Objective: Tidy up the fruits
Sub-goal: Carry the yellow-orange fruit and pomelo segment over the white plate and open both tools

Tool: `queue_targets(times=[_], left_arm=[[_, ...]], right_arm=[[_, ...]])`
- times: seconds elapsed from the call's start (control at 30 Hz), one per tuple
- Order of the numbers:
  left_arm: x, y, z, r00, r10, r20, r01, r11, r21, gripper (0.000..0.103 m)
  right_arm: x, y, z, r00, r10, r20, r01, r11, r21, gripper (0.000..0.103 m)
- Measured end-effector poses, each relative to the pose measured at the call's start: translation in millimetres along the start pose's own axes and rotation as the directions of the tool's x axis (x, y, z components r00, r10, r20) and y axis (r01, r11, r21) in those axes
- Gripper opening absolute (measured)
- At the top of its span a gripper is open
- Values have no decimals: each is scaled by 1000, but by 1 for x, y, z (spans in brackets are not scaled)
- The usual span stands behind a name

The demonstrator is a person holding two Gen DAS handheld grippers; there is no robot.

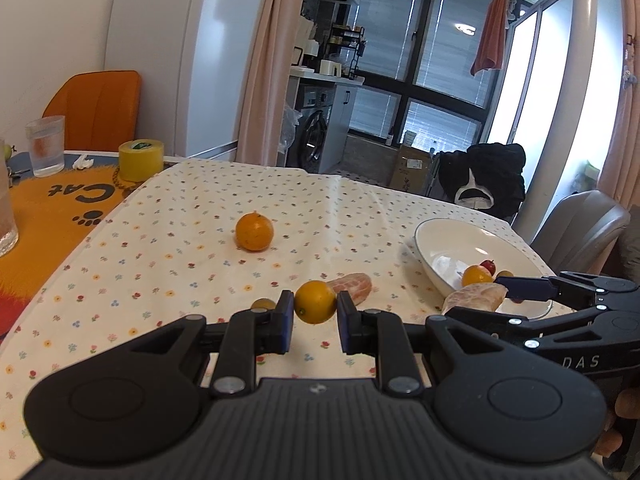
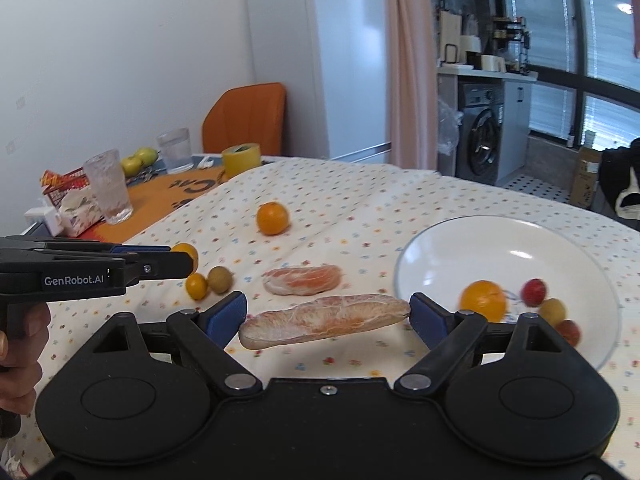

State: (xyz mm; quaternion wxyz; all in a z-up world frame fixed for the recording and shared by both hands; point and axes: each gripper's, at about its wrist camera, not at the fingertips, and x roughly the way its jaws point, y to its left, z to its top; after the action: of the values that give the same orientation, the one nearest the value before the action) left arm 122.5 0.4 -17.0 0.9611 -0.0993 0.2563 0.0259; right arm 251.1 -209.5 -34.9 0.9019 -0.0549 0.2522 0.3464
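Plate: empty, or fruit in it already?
Not empty. The plate holds an orange and three small fruits, red and yellow, near its front rim.

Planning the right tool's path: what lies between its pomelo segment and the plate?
Only bare tablecloth: in the right wrist view, nothing separates the held segment from the plate.

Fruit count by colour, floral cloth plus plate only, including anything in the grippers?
Orange round fruit: 4, one in the left gripper, one in the plate
Olive-yellow small fruit: 2
Red small fruit: 2
Peeled segments: 2, one in the right gripper
Total: 10
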Motion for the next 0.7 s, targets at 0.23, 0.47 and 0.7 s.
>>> queue_targets(times=[0.23,0.47,0.7], left_arm=[[5,-17,4,1000,-23,2,23,999,23,21],[12,-31,5,999,-44,-3,44,998,45,21],[24,-49,6,997,-80,-17,81,994,67,21]], right_arm=[[-11,-22,-1,999,-46,22,45,999,30,85],[-17,-41,-6,996,-91,25,89,994,58,85],[-25,-64,-14,990,-139,19,136,986,98,85]])
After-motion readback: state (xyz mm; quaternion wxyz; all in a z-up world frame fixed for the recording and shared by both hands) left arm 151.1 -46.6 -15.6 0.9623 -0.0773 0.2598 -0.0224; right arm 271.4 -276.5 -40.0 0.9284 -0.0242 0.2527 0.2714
